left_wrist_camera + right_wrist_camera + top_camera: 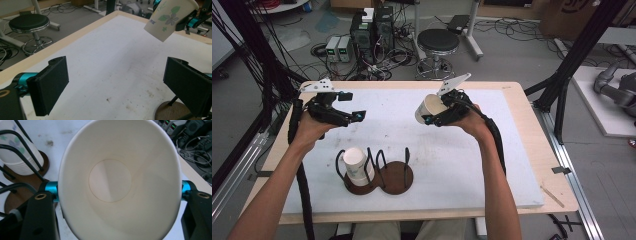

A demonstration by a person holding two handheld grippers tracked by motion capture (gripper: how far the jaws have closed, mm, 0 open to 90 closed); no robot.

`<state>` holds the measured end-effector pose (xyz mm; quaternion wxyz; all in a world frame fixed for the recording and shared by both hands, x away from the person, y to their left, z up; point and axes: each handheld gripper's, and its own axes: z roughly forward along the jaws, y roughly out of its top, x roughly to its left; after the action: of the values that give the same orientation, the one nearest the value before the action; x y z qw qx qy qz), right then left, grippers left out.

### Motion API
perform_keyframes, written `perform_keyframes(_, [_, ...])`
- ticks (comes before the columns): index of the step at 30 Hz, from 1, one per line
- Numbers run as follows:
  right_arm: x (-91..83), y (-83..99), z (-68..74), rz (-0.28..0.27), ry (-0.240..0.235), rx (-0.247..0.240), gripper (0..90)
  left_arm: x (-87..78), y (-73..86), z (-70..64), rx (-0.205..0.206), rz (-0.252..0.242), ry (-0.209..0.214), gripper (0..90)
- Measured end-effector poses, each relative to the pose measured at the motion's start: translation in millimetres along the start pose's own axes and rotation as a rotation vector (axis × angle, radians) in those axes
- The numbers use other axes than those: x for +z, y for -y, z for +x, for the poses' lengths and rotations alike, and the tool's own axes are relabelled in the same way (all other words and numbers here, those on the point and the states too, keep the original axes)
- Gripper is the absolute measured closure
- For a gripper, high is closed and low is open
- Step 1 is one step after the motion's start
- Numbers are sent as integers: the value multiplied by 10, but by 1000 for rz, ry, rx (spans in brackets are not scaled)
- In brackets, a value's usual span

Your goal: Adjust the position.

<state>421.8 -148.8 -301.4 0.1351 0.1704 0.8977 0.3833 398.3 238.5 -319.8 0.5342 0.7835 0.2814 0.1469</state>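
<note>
A white paper cup (428,107) with a green leaf print hangs tilted above the white mat, and my right gripper (435,115) is shut on it. The right gripper view looks straight into the cup's empty inside (117,180), squeezed oval between the black jaws of the right gripper (120,195). My left gripper (353,106) hovers open over the mat's left part with nothing in it. Its view shows the left gripper (120,85) with jaws wide apart and the held cup (170,20) farther off. A stack of cups (355,163) stands in a black wire holder on a brown base (401,178).
The white mat (452,165) covers most of the wooden table (539,150). The cup stack (16,157) fills the holder's left bay; the right bay holds no cups. Behind the table stand a black stool (438,42) and electronics boxes (373,30) with cables.
</note>
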Motion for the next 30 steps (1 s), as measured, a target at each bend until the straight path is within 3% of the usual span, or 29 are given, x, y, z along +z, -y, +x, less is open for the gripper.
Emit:
perform_keyframes(5, [4, 8, 1, 29, 26, 9, 309, -45, 62, 7, -19, -19, -25, 61])
perform_keyframes(13, [-13, 34, -9, 56, 52, 31, 309, -169, 303, 66, -51, -18, -70, 61])
perform_keyframes(17, [11, 100, -25, 41, 47, 52, 310, -225, 387, 78, -67, -30, -94, 62])
perform_keyframes(30, [81, 176, -20, 93, 69, 68, 310, -334, 662, 42, -72, -46, -174, 62])
